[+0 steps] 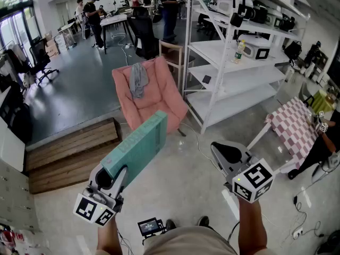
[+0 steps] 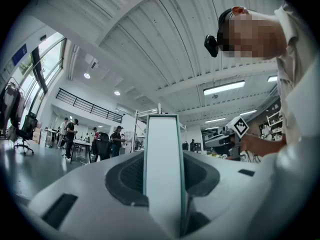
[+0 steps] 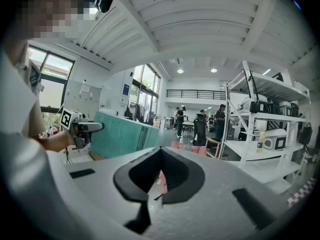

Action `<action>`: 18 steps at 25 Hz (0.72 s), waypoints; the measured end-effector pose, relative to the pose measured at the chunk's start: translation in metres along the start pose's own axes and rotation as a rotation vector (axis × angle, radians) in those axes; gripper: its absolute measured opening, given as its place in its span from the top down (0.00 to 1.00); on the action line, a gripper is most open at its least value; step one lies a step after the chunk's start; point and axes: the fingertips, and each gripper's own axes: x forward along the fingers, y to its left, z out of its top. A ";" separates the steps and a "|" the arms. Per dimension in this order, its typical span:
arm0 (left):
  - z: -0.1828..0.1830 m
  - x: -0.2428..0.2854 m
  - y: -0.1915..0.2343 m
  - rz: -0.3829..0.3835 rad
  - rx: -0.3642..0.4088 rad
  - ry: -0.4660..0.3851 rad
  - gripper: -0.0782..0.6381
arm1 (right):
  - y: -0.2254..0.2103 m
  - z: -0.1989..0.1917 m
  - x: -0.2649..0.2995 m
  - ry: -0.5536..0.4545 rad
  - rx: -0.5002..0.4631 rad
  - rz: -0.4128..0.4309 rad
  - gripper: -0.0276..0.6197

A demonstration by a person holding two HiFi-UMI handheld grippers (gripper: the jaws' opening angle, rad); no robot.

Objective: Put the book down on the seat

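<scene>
A teal book (image 1: 137, 145) sticks out forward and upward from my left gripper (image 1: 114, 177), which is shut on its near end. In the left gripper view the book's white page edge (image 2: 162, 169) stands upright between the two dark pads. The pink seat (image 1: 151, 97), a soft chair with a grey cloth (image 1: 139, 78) draped on its back, stands beyond the book's far end, apart from it. My right gripper (image 1: 227, 154) hovers at the right with its jaws together and nothing in them. The right gripper view shows the book (image 3: 120, 134) off to the left and the seat (image 3: 185, 146) ahead.
A white shelf rack (image 1: 234, 73) with devices stands right of the seat. A wooden step (image 1: 69, 153) lies at the left. A table with a checked cloth (image 1: 295, 126) is at the right. Several people stand at desks far back. Cables lie on the floor.
</scene>
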 end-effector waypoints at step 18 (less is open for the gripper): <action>-0.011 0.009 0.038 -0.011 -0.017 0.010 0.67 | 0.003 0.001 0.039 0.007 0.019 -0.005 0.97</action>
